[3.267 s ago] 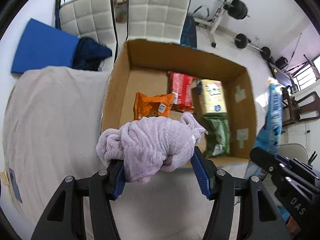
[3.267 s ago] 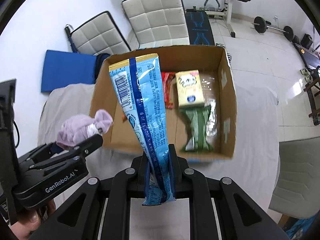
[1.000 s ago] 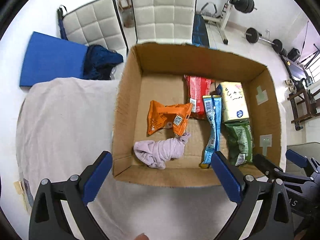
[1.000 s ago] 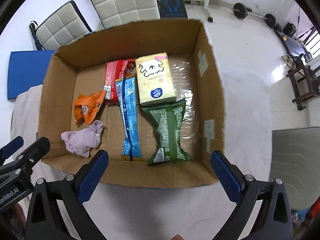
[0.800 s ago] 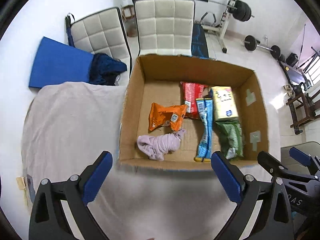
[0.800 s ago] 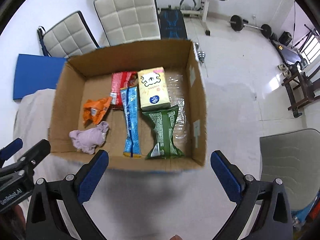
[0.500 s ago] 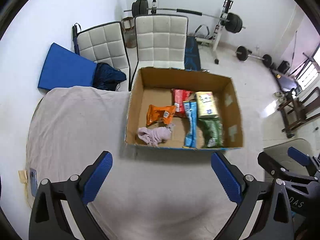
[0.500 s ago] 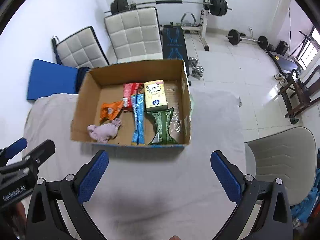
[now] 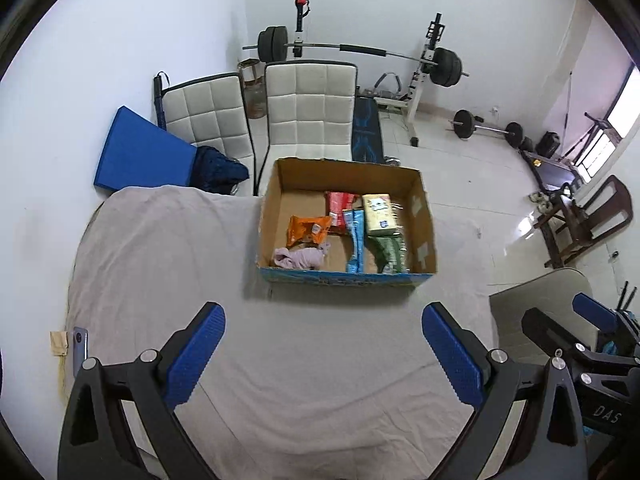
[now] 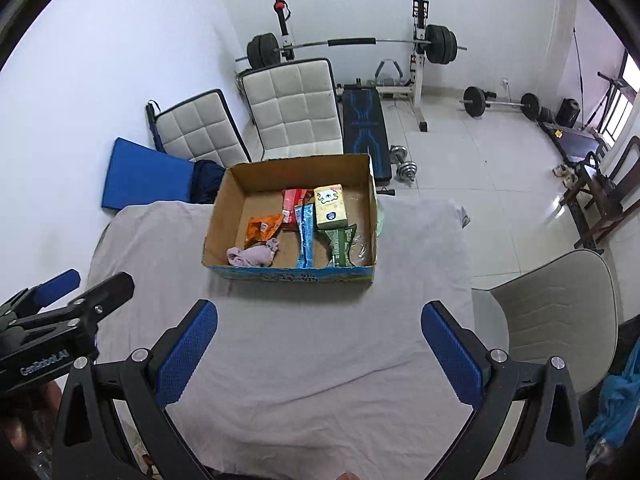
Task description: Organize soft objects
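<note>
Well short of the cardboard box, both grippers' fingers gape empty.

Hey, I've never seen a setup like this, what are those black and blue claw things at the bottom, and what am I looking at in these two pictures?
Those are two handheld grippers a person carries, one per hand, each with a wide-angle camera looking along its fingers. One picture looks out from the left gripper, the other from the right gripper. Both are open and hold nothing. Ahead, on a cloth-covered table, stands a cardboard box containing a lilac cloth, snack packets and a tissue pack. Chairs and gym weights stand behind.
</note>
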Demonstrator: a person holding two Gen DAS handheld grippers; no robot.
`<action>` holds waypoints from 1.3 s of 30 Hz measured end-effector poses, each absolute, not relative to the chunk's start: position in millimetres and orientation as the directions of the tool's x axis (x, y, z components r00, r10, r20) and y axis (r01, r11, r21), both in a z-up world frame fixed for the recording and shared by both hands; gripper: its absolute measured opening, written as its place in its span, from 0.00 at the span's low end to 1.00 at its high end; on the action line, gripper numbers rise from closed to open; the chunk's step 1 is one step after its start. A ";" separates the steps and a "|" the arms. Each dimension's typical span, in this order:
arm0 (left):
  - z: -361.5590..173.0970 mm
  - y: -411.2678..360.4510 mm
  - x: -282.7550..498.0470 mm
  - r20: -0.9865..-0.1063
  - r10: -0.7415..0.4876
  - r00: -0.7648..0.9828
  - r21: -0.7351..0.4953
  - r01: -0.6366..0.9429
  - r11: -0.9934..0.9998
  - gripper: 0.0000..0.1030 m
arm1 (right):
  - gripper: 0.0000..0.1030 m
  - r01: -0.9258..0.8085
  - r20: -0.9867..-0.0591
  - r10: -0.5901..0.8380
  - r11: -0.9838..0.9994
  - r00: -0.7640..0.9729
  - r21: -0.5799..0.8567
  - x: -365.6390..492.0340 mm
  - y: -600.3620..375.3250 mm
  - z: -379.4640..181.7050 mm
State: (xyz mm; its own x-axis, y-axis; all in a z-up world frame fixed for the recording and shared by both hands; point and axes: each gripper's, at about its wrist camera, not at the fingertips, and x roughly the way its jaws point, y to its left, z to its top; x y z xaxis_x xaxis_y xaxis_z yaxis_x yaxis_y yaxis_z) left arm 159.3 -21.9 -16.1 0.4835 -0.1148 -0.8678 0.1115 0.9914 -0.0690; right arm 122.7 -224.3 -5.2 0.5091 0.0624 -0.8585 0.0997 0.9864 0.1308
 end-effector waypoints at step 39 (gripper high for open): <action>-3.8 -27.9 161.3 -0.803 -0.035 0.596 -0.001 0.056 0.998 1.00 | 1.00 0.136 -0.797 -0.061 0.990 0.601 0.027 131.7 -231.0 17.8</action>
